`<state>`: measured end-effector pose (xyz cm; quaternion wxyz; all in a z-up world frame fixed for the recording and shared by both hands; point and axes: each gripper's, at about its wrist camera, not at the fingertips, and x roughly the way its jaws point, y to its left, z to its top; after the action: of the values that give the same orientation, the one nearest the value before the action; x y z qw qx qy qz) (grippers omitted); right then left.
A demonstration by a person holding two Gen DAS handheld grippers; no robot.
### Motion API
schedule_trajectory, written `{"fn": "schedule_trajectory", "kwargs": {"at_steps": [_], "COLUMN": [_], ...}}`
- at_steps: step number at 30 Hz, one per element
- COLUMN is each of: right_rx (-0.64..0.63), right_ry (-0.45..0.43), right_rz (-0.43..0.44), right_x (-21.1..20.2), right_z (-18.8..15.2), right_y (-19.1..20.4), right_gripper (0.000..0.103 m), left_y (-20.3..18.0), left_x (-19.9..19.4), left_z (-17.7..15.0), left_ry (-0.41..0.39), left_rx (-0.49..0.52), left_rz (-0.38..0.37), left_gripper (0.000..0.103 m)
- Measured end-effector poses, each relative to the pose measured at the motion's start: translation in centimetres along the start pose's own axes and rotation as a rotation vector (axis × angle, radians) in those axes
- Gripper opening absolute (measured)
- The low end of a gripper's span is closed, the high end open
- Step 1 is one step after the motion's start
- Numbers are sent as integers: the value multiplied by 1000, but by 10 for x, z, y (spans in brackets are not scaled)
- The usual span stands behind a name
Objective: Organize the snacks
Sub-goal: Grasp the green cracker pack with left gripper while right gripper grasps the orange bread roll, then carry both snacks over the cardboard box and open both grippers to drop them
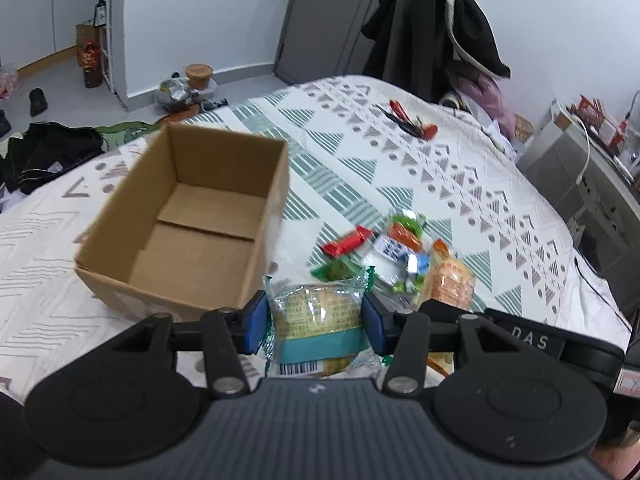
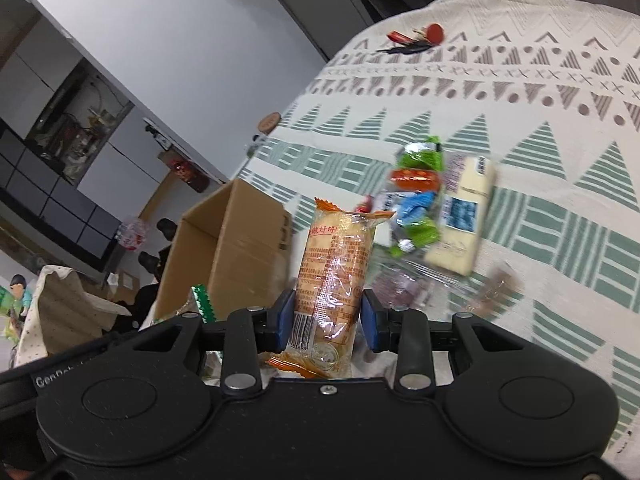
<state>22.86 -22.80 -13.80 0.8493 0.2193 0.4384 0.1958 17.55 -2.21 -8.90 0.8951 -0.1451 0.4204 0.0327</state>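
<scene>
My left tool (image 1: pixel 315 322) is clamped on a green-edged cracker pack (image 1: pixel 316 312), its blue pads (image 1: pixel 256 322) pressing the wrapper from both sides, the barcode end toward the camera. My right tool (image 2: pixel 327 320) grips an orange-wrapped biscuit roll (image 2: pixel 336 276) that stands upright between its pads, the crimped top pointing to 12 o'clock.

Only the left wrist view looks down into the cardboard box (image 1: pixel 188 220): its floor is bare, and it sits on the bed (image 1: pixel 460 184) at about 10 o'clock from the cracker pack, just beside it. The same view shows the snack pile (image 1: pixel 400 248) at 1 o'clock from the pack, with a red bar (image 1: pixel 347 242) at its left edge, and the right tool's body (image 1: pixel 524 338) at 3 o'clock.

The right wrist view sees the box from outside, one wall (image 2: pixel 236 256) at 9 o'clock from the biscuit roll. It alone shows a pale flat packet (image 2: pixel 460 216) with a blue label, at 2 o'clock from the roll, touching the green and orange sweets. A green serrated wrapper edge (image 2: pixel 204 302) peeks out at 9 o'clock, beside that tool's left finger.

Farther up the bedspread lie some red and black small items (image 1: pixel 412 120). A dark coat (image 1: pixel 436 32) hangs beyond the bed.
</scene>
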Motion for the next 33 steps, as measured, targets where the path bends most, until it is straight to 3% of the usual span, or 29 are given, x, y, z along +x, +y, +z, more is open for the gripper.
{"fn": "schedule_trajectory", "kwargs": {"at_steps": [13,33], "right_rx": [-63,-74], "right_ry": [-6,-18], "right_rz": [105,161], "right_x": [32,66], "right_z": [0,5], "right_y": [49,85], "right_gripper": [34,34], "left_y": [42,104], "left_x": [-25,5], "left_z": [25,47], "left_ry": [-60,-35], "left_rx": [-49,-115], "left_rz": [46,67], "left_gripper": [49,49]}}
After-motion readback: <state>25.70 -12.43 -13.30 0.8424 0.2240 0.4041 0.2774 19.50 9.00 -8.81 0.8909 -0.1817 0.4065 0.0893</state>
